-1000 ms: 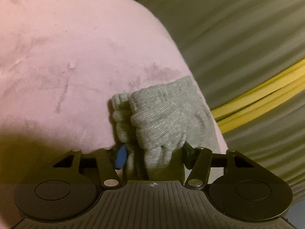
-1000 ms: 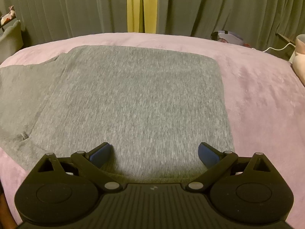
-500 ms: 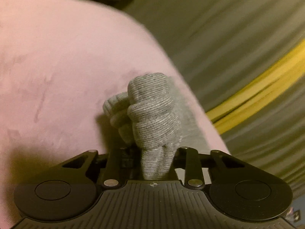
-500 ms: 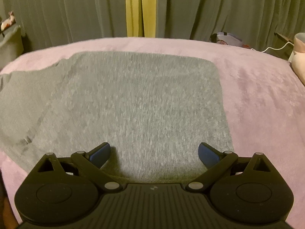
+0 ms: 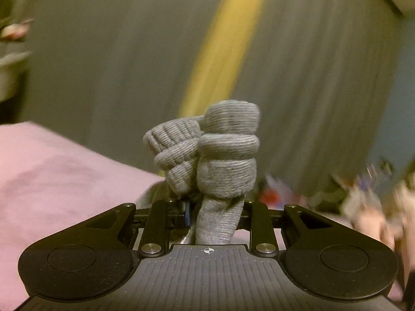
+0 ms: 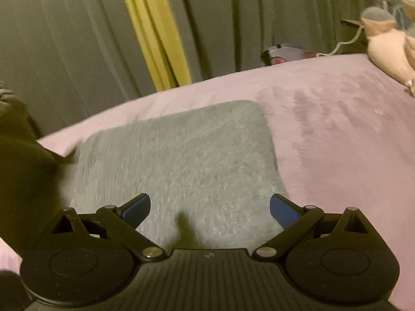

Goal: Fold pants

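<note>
The grey knit pants lie partly folded and flat on the pink bed cover in the right wrist view. My right gripper is open and empty, just above the near part of the cloth. In the left wrist view my left gripper is shut on a bunched end of the pants and holds it up off the bed; the ribbed bunch sticks up between the fingers. A dark lifted part of the cloth hangs at the left edge of the right wrist view.
Grey-green curtains with a yellow strip hang behind the bed. A pink plush toy sits at the bed's far right corner. A white cable and small items lie beyond the far edge. The pink cover shows lower left.
My left gripper has lifted the bunched pants end off the bed and swung towards the curtains. My right gripper has tilted and shifted right; the left part of the pants has risen.
</note>
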Action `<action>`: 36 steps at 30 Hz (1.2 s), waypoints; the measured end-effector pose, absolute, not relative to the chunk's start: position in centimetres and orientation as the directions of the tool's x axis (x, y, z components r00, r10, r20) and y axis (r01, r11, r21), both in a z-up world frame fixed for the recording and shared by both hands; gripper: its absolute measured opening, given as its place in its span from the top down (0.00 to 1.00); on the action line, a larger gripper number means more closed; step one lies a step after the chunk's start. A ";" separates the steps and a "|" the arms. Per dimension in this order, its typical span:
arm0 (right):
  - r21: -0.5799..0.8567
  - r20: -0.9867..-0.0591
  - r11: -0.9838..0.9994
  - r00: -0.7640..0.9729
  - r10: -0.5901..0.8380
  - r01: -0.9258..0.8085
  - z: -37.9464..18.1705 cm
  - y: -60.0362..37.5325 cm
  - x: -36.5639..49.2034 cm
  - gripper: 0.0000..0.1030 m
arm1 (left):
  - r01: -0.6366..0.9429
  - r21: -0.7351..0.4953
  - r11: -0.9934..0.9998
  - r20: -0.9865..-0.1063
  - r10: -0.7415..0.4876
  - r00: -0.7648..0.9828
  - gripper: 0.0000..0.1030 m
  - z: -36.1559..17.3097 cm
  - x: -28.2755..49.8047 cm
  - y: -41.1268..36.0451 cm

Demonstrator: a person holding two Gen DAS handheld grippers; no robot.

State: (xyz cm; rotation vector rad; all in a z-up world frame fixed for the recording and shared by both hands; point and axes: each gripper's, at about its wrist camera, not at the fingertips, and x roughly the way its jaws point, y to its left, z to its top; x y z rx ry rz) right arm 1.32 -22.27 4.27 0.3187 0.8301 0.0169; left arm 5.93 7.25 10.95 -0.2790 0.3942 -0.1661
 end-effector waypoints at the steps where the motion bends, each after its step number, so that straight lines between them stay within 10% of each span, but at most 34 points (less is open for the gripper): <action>1: 0.295 -0.719 0.948 0.681 0.139 0.119 4.3 -22.5 1.2 0.04 | 0.132 -0.270 0.954 -0.382 -0.232 0.895 0.72 10.3 6.1 5.2; 7: 0.354 -0.705 0.925 0.689 0.167 0.139 4.4 -23.7 0.9 0.04 | 0.268 0.019 0.963 -0.651 -0.192 0.734 0.63 2.1 7.2 -6.0; 11: 0.368 -0.707 0.923 0.678 0.200 0.112 4.2 -23.3 1.0 0.04 | 0.355 0.218 0.909 -0.682 -0.118 0.722 0.44 0.2 4.4 -9.0; 19: 0.426 -0.710 0.903 0.637 0.301 0.048 3.7 -22.4 1.5 0.04 | 0.362 -0.227 0.904 -0.659 -0.416 0.627 0.10 3.3 1.7 -0.3; 27: 0.570 -0.696 0.816 0.585 0.417 0.097 3.0 -23.1 3.0 0.04 | -0.267 -0.206 0.941 -0.714 0.042 0.699 0.08 2.3 2.3 11.8; 36: 0.651 -0.670 0.748 0.562 0.486 0.130 3.0 -23.1 4.5 0.04 | -0.393 -0.144 0.908 -0.805 0.123 0.580 0.08 -0.3 3.6 13.1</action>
